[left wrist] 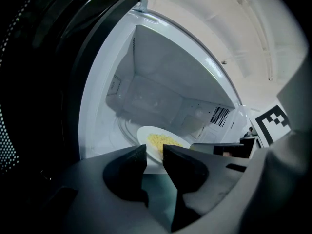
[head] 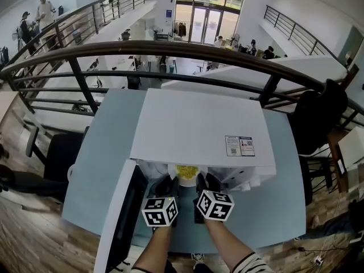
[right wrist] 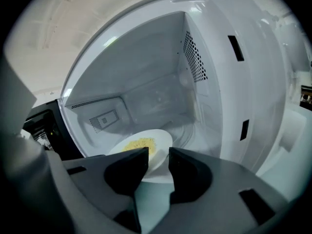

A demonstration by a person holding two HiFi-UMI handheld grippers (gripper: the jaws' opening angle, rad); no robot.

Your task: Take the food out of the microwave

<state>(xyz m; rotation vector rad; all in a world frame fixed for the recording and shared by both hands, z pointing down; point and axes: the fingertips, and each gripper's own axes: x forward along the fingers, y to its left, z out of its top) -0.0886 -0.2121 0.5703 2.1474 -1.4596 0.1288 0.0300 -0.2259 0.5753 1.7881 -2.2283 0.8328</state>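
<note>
Two claws are closed on one plate [head: 186,174], so the task is judged to be about midway. In the left gripper view the left claw [left wrist: 154,155] is seen with the plate's rim passing between its narrowly parted jaws, one jaw inside the dish and one outside. In the right gripper view the right claw [right wrist: 158,156] is shown holding the opposite rim in the same manner. The yellow food [left wrist: 162,141] is heaped at the plate's middle, and none is seen spilled. In the head view the plate is found at the 6 o'clock edge of the white microwave [head: 199,118], just under the front lip of its top. The left claw is placed at the plate's 7 o'clock and the right claw at its 5 o'clock. The door [head: 122,220] is already open and hangs toward 7 o'clock of the microwave, over the pale blue bench [head: 96,169]. From the gripper views the plate is placed at the mouth of the cavity, forward of the turntable ring [left wrist: 123,126]. The cavity walls are seen around it, so it cannot be counted as out. Done so far: door opened, plate reached and gripped. Left to do: the plate is to be drawn level toward 6 o'clock until the cavity is cleared, then set down on the bench.
</note>
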